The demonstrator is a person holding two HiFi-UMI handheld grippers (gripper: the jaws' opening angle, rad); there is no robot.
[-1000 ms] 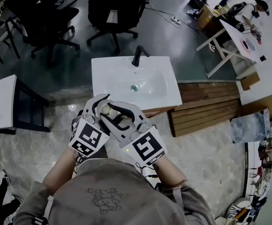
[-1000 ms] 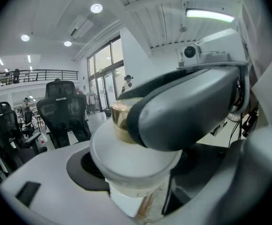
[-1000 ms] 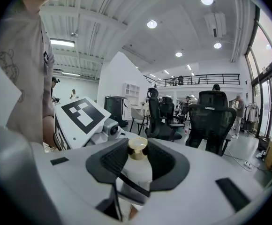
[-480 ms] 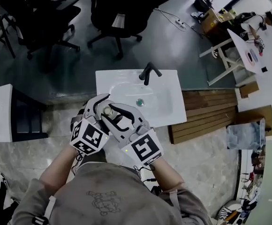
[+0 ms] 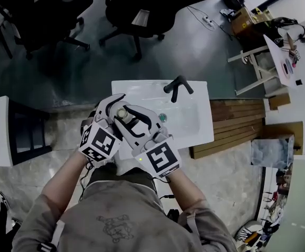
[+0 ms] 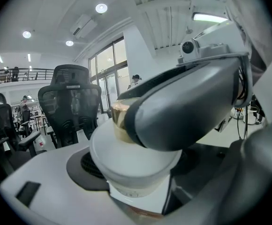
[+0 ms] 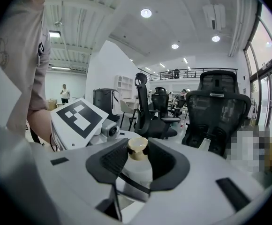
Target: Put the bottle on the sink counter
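A white bottle (image 5: 122,112) with a gold cap is held upright between both grippers, over the front left part of the white sink counter (image 5: 194,126). My left gripper (image 5: 115,107) is shut on the bottle's white body (image 6: 131,161). My right gripper (image 5: 128,116) is shut on the bottle at its gold cap (image 7: 137,146), with a dark pad pressed on either side. In the left gripper view the right gripper's grey jaw covers part of the cap. The black faucet (image 5: 176,86) stands at the back of the basin.
Black office chairs (image 5: 152,4) stand beyond the sink. A white cabinet (image 5: 0,130) is to the left, wooden pallets (image 5: 236,121) lie to the right, and a white folding table (image 5: 285,56) stands at the far right. The drain (image 5: 162,118) is just right of the grippers.
Both grippers, still closed on the bottle, have come forward from in front of the sink to over its front left part. The grip looks the same.
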